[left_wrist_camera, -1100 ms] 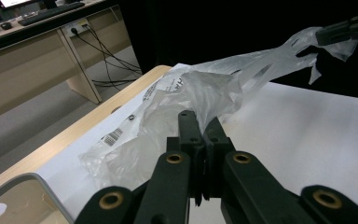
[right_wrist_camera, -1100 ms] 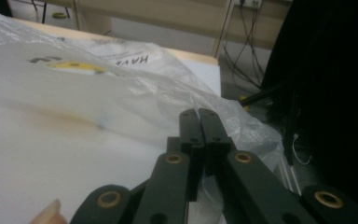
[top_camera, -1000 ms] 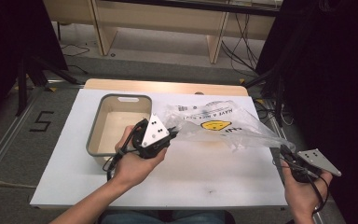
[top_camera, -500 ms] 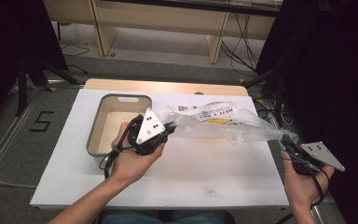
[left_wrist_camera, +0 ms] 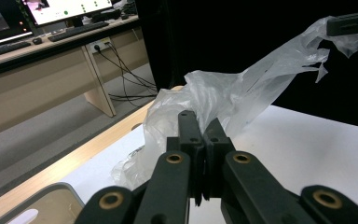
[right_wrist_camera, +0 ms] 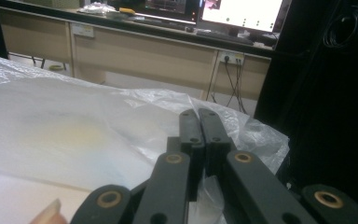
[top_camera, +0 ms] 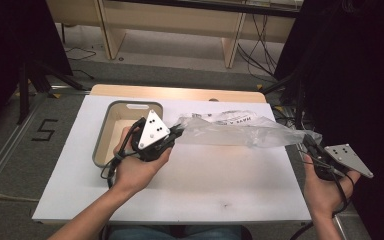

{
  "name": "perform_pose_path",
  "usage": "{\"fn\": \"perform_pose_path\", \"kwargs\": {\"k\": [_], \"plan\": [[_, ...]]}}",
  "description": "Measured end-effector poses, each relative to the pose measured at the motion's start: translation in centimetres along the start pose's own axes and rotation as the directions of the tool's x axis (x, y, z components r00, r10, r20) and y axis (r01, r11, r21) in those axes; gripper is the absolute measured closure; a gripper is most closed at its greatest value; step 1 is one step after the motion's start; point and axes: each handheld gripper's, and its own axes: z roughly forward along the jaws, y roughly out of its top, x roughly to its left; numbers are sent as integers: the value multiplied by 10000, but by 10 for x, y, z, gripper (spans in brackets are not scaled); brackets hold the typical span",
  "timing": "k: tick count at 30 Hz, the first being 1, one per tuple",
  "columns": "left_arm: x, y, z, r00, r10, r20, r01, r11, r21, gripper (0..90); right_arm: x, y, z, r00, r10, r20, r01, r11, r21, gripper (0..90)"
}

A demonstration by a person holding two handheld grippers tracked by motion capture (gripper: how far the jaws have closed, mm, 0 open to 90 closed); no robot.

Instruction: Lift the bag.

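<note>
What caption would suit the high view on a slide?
Two handheld grippers, left gripper and right gripper, stretch a clear plastic bag above a white table.

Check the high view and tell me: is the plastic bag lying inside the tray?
No, the plastic bag is stretched above the white table to the right of the tray, held between the left gripper and the right gripper.

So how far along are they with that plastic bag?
Done: each tool has pinched an end of the clear plastic bag, the left tool beside the grey bin and the right tool at the table's right edge. In hand: the bag hangs stretched between them, above the table. Left, probably: opening it or fitting it into the bin.
</note>
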Motion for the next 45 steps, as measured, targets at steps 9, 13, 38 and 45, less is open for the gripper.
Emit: {"fn": "perform_pose_path", "kwargs": {"k": [9, 13, 38, 45], "plan": [[2, 0, -1, 10000, -39, -90, 38, 9999, -125, 892, 1, 1, 1, 10000, 40, -62, -41, 10000, -77, 898], [2, 1, -2, 9999, -24, -136, 20, 9996, -270, 892, 2, 3, 0, 10000, 63, -51, -64, 9998, -162, 897], [0, 15, -11, 9999, -121, -63, 113, 9942, -1071, 892, 0, 17, -8, 9999, 45, 95, -38, 9977, -676, 898], [-1, 16, -12, 9999, -119, -32, 114, 9932, -1162, 892, -1, 19, -10, 9999, 73, 134, -62, 9968, -802, 898]]}}
